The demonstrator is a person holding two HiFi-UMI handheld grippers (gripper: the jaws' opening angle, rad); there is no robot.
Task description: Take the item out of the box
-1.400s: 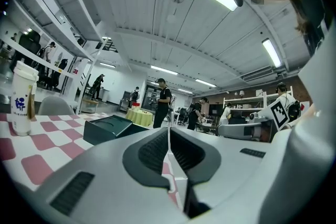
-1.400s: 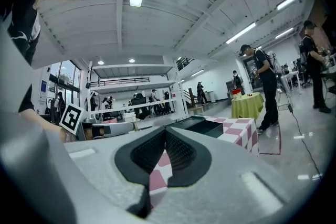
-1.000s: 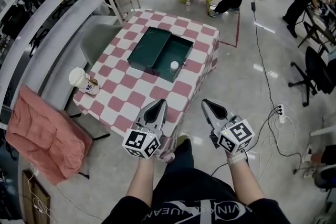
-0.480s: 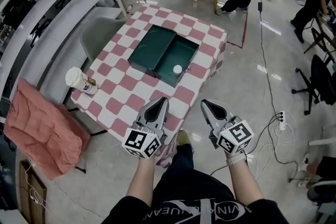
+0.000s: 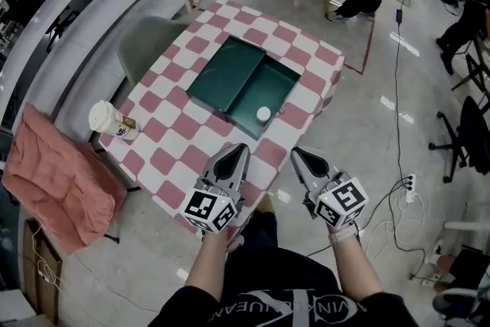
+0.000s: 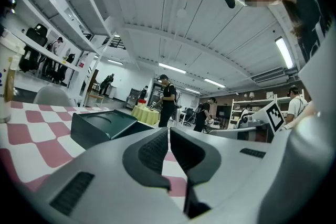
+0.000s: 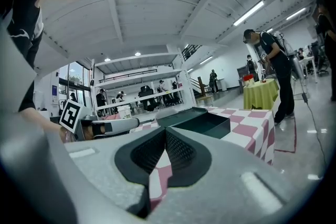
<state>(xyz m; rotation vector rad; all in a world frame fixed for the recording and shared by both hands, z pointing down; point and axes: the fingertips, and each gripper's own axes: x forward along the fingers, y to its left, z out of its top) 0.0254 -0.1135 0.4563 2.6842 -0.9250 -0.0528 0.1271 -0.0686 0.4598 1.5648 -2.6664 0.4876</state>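
The left gripper [image 5: 236, 152], a grey two-jaw tool with a marker cube, had its fingers clenched together on nothing. The right gripper [image 5: 300, 158], of the same make, was likewise closed tight and empty. Both hovered side by side over the near edge of the table draped in a pink-and-white chequered cloth [image 5: 180, 138], tips pointing across it.

Ahead of the fingertips, apart from them, lay the dark green rectangular box [image 5: 272, 84] with its lid [image 5: 223, 73] swung open flat, beyond and leftward of the left fingers. The small white round item [image 5: 263, 114] sat inside the box, in the corner nearest the fingers. It was ahead of the gap between the two grippers and touched by neither.

Well off to the left of the left fingers, a white lidded paper cup [image 5: 106, 120] sat by the table's edge. Farther left, off the table, a pink cloth [image 5: 57, 180] hung over a seat.
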